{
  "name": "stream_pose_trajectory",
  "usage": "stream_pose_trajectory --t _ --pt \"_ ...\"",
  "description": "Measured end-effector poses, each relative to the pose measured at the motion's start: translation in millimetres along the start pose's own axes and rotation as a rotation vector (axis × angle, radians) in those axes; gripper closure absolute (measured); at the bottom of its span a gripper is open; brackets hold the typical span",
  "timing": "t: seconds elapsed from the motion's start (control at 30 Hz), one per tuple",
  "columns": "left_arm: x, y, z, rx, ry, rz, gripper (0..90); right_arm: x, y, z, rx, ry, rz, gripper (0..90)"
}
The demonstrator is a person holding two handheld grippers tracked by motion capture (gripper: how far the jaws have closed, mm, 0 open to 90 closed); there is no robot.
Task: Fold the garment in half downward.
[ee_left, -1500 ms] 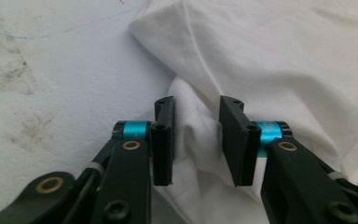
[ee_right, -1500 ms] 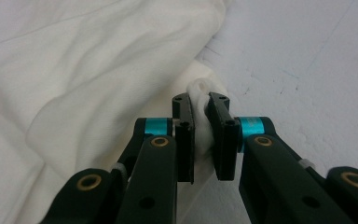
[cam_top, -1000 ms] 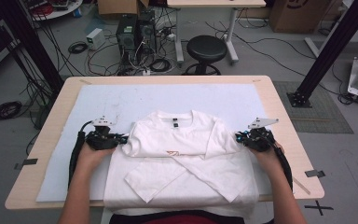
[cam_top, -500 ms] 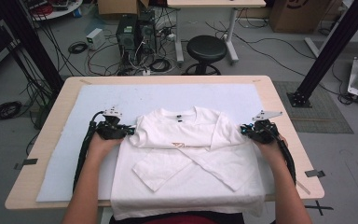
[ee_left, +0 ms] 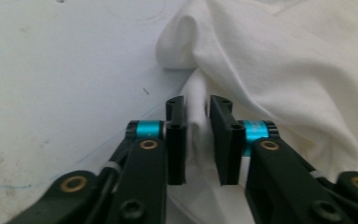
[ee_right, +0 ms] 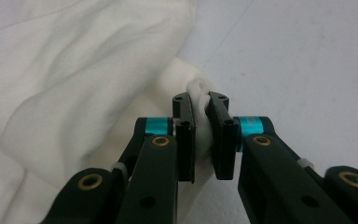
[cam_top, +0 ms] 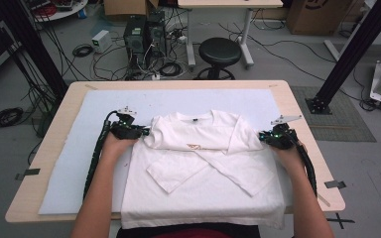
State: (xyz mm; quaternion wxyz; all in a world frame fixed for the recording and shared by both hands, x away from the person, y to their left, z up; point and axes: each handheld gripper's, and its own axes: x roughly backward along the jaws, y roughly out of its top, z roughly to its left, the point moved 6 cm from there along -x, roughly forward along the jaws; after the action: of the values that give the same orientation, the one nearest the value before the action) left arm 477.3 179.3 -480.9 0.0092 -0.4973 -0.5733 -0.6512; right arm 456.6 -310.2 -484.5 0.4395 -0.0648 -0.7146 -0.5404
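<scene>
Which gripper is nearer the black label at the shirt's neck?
Left. The left gripper sits at the shirt's left shoulder edge, nearer the label. The right gripper sits at the right sleeve fold, farther off.

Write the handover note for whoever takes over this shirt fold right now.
Left gripper: jaws have just been opening; a fold of the white T-shirt lies between them, grip slackening.
Right gripper: pinched on the shirt's edge at the other side, cloth bunched between the pads.
Shirt: on the pale mat, collar away from the person, hem hanging over the near table edge.
Done: both sleeves folded in and crossed over the chest; the top part looks doubled over.
Left: probably release both sides, smooth, finish the fold.
</scene>
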Motion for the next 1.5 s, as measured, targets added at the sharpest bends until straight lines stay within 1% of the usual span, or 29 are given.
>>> stream_pose_trajectory --t 0.07,0.1,0.13,0.17,0.23,0.27,0.3,0.33,0.37,0.43,0.53,0.57,0.63,0.73,0.8,0.9,0.97,1.0,1.03,1.07,1.1,1.13,1.17,1.23,1.27,1.33,1.4,1.5 --pt "4.4 1.2 1.1 0.004 0.023 -0.01 61.7 2.2 1.0 -0.2 -0.018 -0.006 -0.009 72.5" --pt "6.9 2.5 1.7 0.007 0.035 -0.017 57.6 4.5 3.3 -1.7 -0.021 -0.022 -0.023 69.0" --pt "9.4 4.1 1.9 0.007 0.038 -0.029 55.2 7.2 5.3 -1.9 -0.034 -0.021 -0.032 68.7" --pt "11.4 6.3 1.3 0.013 0.033 -0.049 54.3 9.5 7.8 -1.9 -0.036 -0.016 -0.046 67.3" --pt "14.5 11.4 0.6 0.028 0.029 -0.093 49.6 13.4 13.2 -1.8 -0.049 -0.018 -0.069 63.4" --pt "15.6 13.7 -0.5 0.031 0.022 -0.11 49.4 14.4 16.0 -0.6 -0.056 -0.005 -0.076 62.9" --pt "15.1 16.2 -1.9 0.034 0.014 -0.126 49.0 14.9 19.2 0.6 -0.053 0.0 -0.088 61.8" --pt "13.8 18.3 -2.7 0.044 0.009 -0.121 46.3 15.2 22.0 1.9 -0.058 0.0 -0.105 61.6" --pt "11.9 20.7 -3.9 0.051 0.007 -0.117 43.6 14.4 24.6 3.1 -0.067 0.011 -0.114 60.4" --pt "7.5 26.7 -7.4 0.046 -0.002 -0.12 43.0 9.9 28.7 4.9 -0.074 0.02 -0.102 58.3" --pt "-1.2 34.2 -9.9 0.052 -0.009 -0.126 40.8 0.5 36.4 8.7 -0.08 0.037 -0.099 57.3" --pt "-4.7 35.5 -9.7 0.058 -0.018 -0.12 40.8 -3.3 39.4 9.4 -0.087 0.039 -0.097 57.1" --pt "-11.4 37.1 -8.0 0.071 -0.016 -0.102 38.9 -11.4 45.6 11.0 -0.096 0.052 -0.101 56.9" --pt "-17.7 38.5 -4.9 0.098 -0.016 -0.127 38.1 -24.3 54.3 11.7 -0.103 0.056 -0.081 55.3" --pt "-21.4 37.5 -2.4 0.117 -0.019 -0.123 37.2 -30.8 59.8 12.5 -0.104 0.055 -0.087 55.2" --pt "-27.0 36.9 -1.2 0.123 -0.023 -0.111 37.2 -41.0 63.6 13.1 -0.114 0.065 -0.058 54.6" --pt "-30.9 36.2 -1.8 0.121 -0.026 -0.096 39.5 -47.2 63.2 13.5 -0.109 0.066 -0.037 56.8" --pt "-32.2 36.0 -2.2 0.111 -0.028 -0.088 43.4 -49.9 62.2 13.5 -0.108 0.066 -0.028 59.2" --pt "-33.3 36.1 -3.1 0.103 -0.03 -0.091 49.6 -52.4 60.6 13.4 -0.112 0.075 -0.016 65.7" --pt "-34.2 36.3 -4.1 0.086 -0.023 -0.085 55.8 -53.9 59.2 13.1 -0.113 0.083 -0.009 71.8" --pt "-34.6 36.4 -5.6 0.075 -0.027 -0.088 62.7 -55.8 57.4 12.4 -0.118 0.094 -0.005 76.9" --pt "-34.7 36.6 -6.9 0.061 -0.029 -0.088 69.5 -56.0 56.8 12.3 -0.122 0.107 -0.008 83.2" --pt "-34.3 37.2 -8.2 0.05 -0.03 -0.092 73.7 -55.3 57.1 12.4 -0.12 0.116 -0.015 86.2" --pt "-31.2 39.5 -10.5 0.035 -0.035 -0.105 78.8 -51.7 59.2 13.6 -0.121 0.112 -0.027 87.4" --pt "-28.1 41.1 -11.2 0.03 -0.039 -0.118 83.2 -49.4 61.1 13.7 -0.109 0.106 -0.042 87.7" --pt "-20.6 45.5 -13.8 0.032 -0.058 -0.152 83.5 -42.6 64.7 15.8 -0.096 0.104 -0.072 88.0" --pt "-12.0 49.9 -17.0 0.013 -0.071 -0.182 84.1 -34.4 67.5 18.1 -0.088 0.107 -0.103 88.1" --pt "0.6 55.8 -24.5 -0.007 -0.111 -0.221 86.3 -20.4 70.2 20.8 -0.08 0.109 -0.151 88.2"
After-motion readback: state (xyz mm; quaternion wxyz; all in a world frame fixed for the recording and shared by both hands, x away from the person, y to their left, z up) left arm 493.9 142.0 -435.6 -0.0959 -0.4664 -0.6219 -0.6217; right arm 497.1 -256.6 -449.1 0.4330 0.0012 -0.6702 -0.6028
